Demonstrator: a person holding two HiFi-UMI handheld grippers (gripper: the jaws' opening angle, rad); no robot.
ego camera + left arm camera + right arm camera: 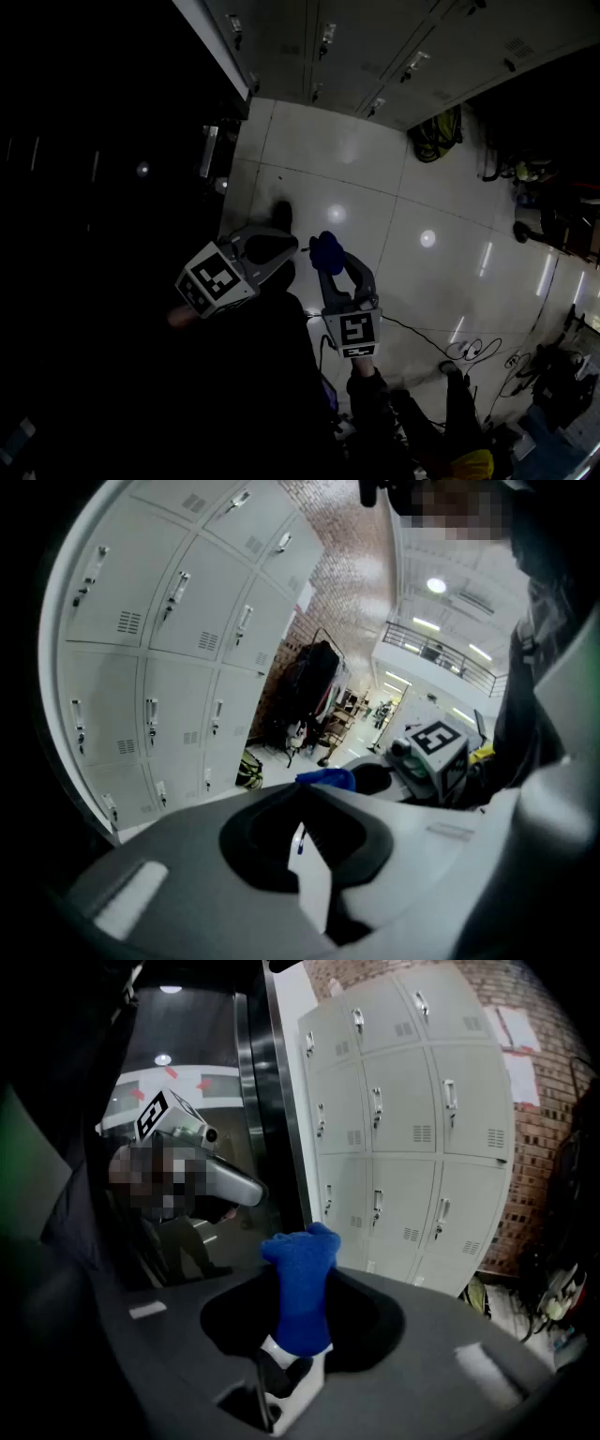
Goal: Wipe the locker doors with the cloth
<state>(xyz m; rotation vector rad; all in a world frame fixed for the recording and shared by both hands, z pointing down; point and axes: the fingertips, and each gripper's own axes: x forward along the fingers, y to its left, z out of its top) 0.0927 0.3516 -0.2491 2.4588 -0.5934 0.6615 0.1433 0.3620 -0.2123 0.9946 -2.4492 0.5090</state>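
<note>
While cloth [300,1288], blue and bunched, stands upright pinched in the right gripper [292,1358], it touches no door. Lockers [412,1129]: well apart, across open floor [356,159]. Left gripper [305,855]: pressed together, empty. Progress, as judged: cloth in hand; approach and all wiping left to do.

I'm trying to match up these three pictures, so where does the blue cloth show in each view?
Head view: the blue cloth sits close to the centre of the picture.
Left gripper view: a small blue patch just right of centre, beyond the jaws.
Right gripper view: dead centre, standing upright, clamped between the jaws.
Shared landmark: the grey lockers show in all three.
</note>
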